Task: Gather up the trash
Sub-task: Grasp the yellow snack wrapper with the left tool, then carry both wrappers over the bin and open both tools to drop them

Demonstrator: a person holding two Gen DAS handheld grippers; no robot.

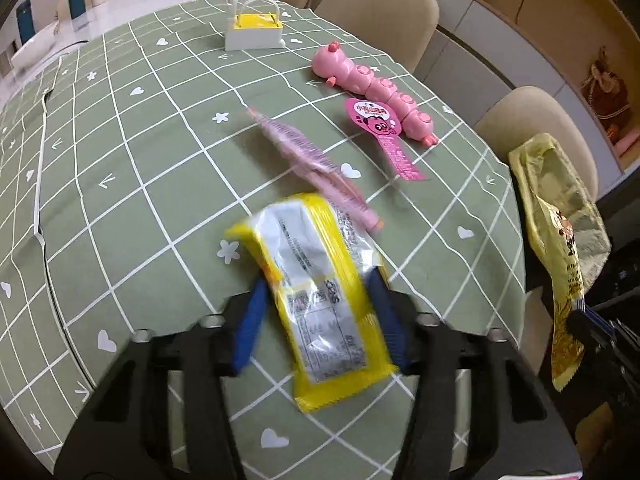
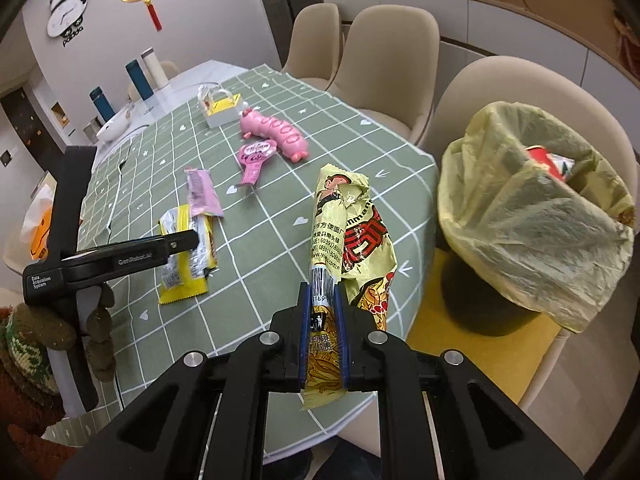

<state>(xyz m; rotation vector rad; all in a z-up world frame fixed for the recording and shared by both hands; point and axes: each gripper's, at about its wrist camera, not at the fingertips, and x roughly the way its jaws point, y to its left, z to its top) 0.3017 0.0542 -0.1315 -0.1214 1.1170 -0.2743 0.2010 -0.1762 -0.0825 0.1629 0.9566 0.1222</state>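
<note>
A yellow snack pack lies on the green checked tablecloth, between the blue fingers of my left gripper. The jaws stand on either side of it and I see no squeeze on the pack. From the right wrist view the left gripper hovers over the same yellow pack. My right gripper is shut on a crumpled yellow printed snack bag, held up over the table's edge. That bag also shows at the right of the left wrist view. A pink wrapper lies just beyond the pack.
A bin with a yellow-green liner stands on a chair right of the table, some trash inside. A pink caterpillar toy, a pink tag and a small white basket sit farther back. Beige chairs ring the table.
</note>
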